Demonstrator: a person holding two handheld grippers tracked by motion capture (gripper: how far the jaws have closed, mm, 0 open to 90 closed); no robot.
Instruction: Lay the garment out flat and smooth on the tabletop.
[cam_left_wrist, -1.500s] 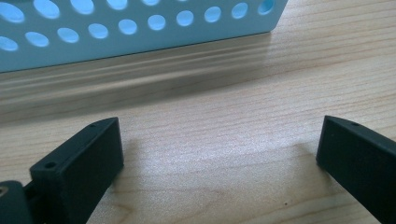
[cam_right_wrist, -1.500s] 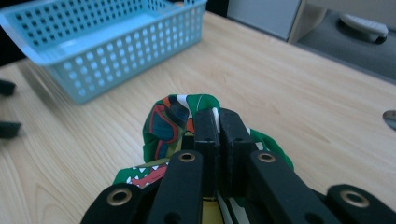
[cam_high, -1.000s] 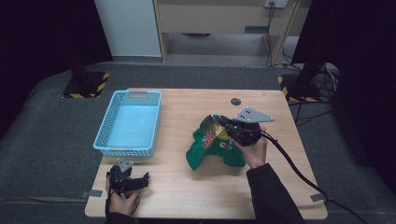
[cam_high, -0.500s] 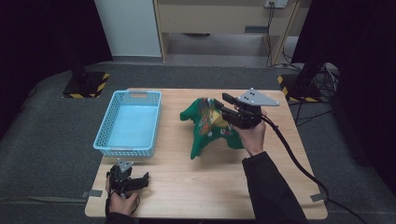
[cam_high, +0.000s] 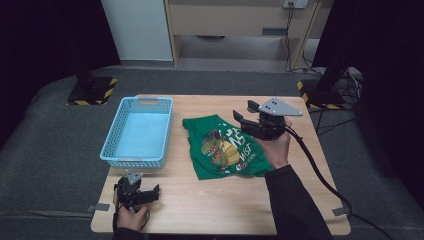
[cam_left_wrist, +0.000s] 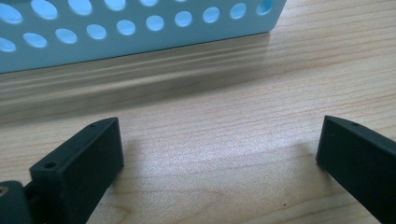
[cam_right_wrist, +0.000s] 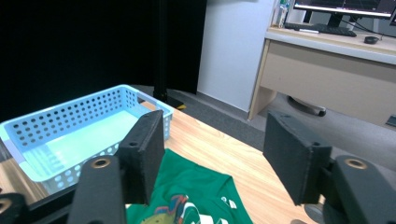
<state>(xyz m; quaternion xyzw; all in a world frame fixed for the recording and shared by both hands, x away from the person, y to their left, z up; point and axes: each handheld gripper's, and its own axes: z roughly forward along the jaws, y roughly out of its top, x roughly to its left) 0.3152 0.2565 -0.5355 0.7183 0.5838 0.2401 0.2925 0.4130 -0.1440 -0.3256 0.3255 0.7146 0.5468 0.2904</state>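
Shirt (cam_high: 225, 147) lies flat on the worktop (cam_high: 210, 210); right hand-held gripper (cam_high: 243, 116) above it, jaws just opening, empty; left hand-held gripper (cam_high: 145, 192) gapes wide.

Grey floor (cam_high: 50, 150) (dark curtains (cam_high: 45, 40))

**Shirt dropped flat, right jaws spring apart**

The green shirt (cam_high: 224, 147) is out of the grip now: a second ago it sits bunched in a heap under the right gripper (cam_high: 243, 114), half a second ago it hangs stretched from the jaws, and now it lies spread open on the table (cam_high: 210, 205), dinosaur print facing up, its left edge closer to the blue basket (cam_high: 138, 131) than the heap was. The right gripper's jaws, clamped on the cloth a second ago, have just been opening and now stand apart with nothing between them. The gripper itself sits higher, clear of the fabric, above the shirt's far right corner.
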